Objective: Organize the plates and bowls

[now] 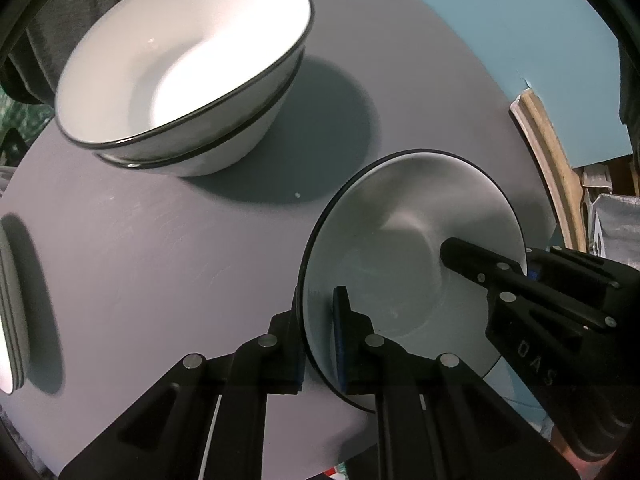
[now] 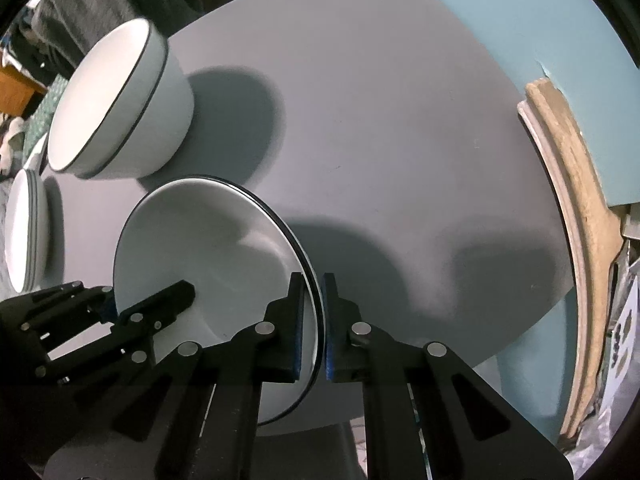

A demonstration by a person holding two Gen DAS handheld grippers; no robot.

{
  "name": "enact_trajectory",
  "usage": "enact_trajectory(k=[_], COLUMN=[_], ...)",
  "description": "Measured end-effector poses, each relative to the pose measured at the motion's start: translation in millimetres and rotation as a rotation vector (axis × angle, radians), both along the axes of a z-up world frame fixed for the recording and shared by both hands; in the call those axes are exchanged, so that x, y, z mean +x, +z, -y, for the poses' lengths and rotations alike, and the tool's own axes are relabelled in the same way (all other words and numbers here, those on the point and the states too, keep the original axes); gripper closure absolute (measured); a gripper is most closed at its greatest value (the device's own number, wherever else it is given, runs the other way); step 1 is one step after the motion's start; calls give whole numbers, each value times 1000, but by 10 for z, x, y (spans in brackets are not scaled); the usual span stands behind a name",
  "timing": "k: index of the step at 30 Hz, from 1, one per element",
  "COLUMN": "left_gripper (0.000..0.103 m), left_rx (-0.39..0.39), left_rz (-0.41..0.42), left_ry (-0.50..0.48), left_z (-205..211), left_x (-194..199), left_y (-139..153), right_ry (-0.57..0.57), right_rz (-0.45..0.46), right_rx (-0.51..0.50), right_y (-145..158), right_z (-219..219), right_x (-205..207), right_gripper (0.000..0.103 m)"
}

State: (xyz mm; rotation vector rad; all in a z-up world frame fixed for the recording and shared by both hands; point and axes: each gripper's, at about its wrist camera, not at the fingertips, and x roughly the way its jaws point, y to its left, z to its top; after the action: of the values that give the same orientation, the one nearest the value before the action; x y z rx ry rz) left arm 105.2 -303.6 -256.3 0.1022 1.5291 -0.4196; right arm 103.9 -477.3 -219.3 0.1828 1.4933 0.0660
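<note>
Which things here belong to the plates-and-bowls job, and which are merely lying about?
Job:
- plate, clamped at opposite rims by left gripper and right gripper
- stacked bowls
- plate stack

Lying about:
- wooden board beyond the table
- clutter past the table's edge

We read one marking only: the pale capitals "DAS", running down the black body of the right gripper point(image 1: 538, 364) at the lower right of the left wrist view. The lettering runs into shadow, so the word may be incomplete.
</note>
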Motion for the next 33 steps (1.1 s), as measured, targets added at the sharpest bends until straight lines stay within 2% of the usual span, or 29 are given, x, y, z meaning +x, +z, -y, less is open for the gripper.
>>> enact_trajectory(k=[8, 14, 15, 17, 23, 25, 33], left_gripper=[91, 90, 90, 90, 90, 90, 90], left_rx=[14, 6, 2, -6, -33, -37, -6], left_rz=[37, 78, 78, 90, 124, 130, 168], left_ry=[-4, 16, 24, 54, 126, 146, 198], left_z=[-70, -258, -373, -486, -609, -742, -713], left_x=[-135, -167, -32, -73, 180, 242, 625], left_y=[282, 603, 641, 736, 966, 1028, 982], right_ry=[45, 87, 99, 126, 177, 191, 217], right_rz=[9, 44, 51, 73, 117, 126, 143], right_rx=[-4, -7, -9, -13, -11, -10, -10], right_y=[227, 558, 575, 704, 922, 902, 846], right_z=[-63, -153, -164, -234, -396, -433, -684], right_x=[147, 252, 282, 339, 421, 425, 737], right_gripper=[95, 95, 95, 95, 95, 95, 95])
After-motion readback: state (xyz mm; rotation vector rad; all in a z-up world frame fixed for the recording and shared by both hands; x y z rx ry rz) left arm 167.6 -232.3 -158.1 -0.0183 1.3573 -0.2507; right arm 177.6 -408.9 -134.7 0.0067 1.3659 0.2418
